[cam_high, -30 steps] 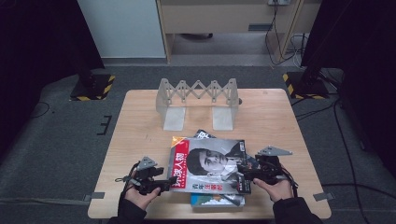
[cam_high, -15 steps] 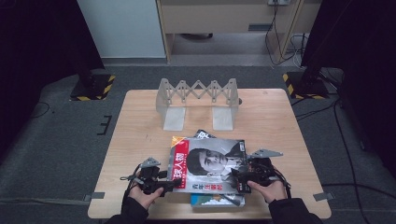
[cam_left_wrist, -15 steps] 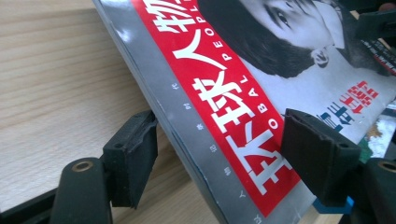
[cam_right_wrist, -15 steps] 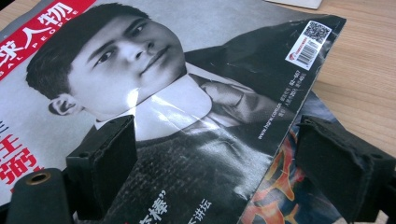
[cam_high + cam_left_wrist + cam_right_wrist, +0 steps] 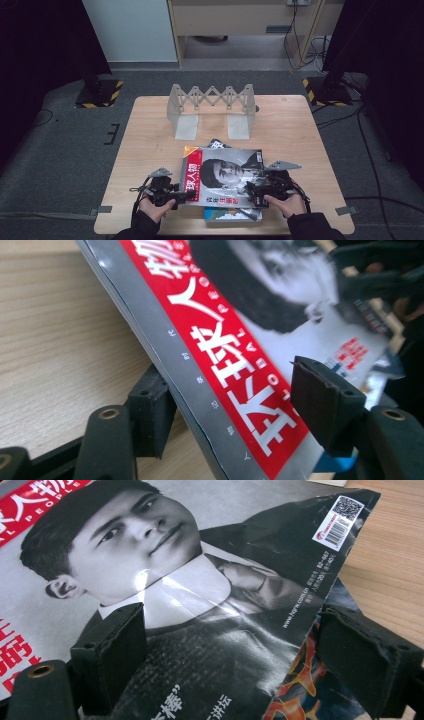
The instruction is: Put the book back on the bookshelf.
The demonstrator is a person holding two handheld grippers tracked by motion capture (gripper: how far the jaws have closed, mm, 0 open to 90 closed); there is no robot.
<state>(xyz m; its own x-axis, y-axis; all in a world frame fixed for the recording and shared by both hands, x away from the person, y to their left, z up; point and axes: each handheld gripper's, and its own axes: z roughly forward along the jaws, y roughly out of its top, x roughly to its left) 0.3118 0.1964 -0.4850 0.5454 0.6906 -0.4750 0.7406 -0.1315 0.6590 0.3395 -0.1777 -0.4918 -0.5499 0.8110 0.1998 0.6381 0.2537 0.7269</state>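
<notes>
A magazine (image 5: 225, 172) with a red title band and a portrait cover lies on a small stack at the table's near edge. My left gripper (image 5: 172, 194) is at its spine side. In the left gripper view the spine (image 5: 200, 405) runs tilted between the jaws of my left gripper (image 5: 230, 385); they have just been closing, with one pad (image 5: 150, 410) under the edge and the other above the cover with a gap. My right gripper (image 5: 262, 187) is at the right edge. There the creased cover (image 5: 210, 605) lies between the wide jaws of my right gripper (image 5: 235, 640).
Under the magazine are a blue-covered book (image 5: 232, 214) and a dark one peeking out at the far side (image 5: 217, 145); a colourful cover (image 5: 310, 695) shows beneath the right edge. A grey folding rack (image 5: 212, 107) stands at the back of the wooden table (image 5: 150, 130).
My right hand has shifted a little left, onto the magazine's right edge. The left hand has stayed put at the spine.
</notes>
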